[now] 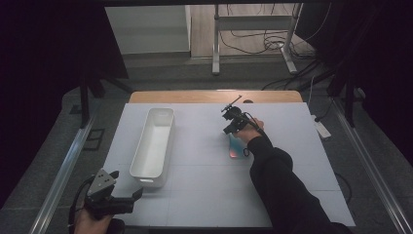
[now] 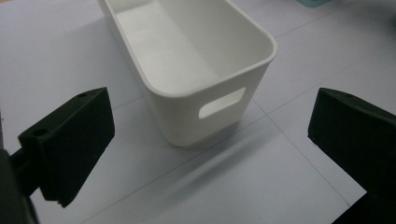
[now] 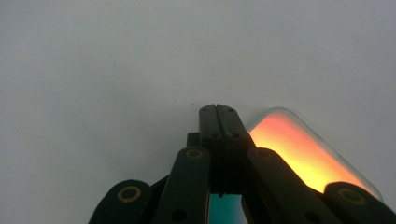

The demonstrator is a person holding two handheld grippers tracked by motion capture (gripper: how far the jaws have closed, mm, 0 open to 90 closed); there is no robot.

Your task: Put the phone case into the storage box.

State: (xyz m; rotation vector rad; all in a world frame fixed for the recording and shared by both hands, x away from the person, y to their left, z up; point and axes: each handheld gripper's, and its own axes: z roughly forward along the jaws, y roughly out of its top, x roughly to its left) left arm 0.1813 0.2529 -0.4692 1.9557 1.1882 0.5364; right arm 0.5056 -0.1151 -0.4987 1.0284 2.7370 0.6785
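Note:
A flat translucent slab (image 1: 235, 147), teal at one end and glowing orange at the other, lies on the white table right of centre. My right gripper (image 1: 233, 126) is over its far end. In the right gripper view the right gripper (image 3: 217, 110) has its jaws pressed together, and the slab (image 3: 295, 150) runs under and beside them; I cannot tell whether they pinch it. My left gripper (image 1: 126, 185) hovers at the front left corner. In its own view the left gripper (image 2: 210, 130) is open, facing the short end of a white bin (image 2: 187, 121).
The long white bin (image 1: 170, 139) is empty and stands lengthwise on the left half of the white mat (image 1: 292, 161). A wooden table edge (image 1: 214, 96) runs along the back. Floor cables and a metal stand (image 1: 253, 29) lie beyond it.

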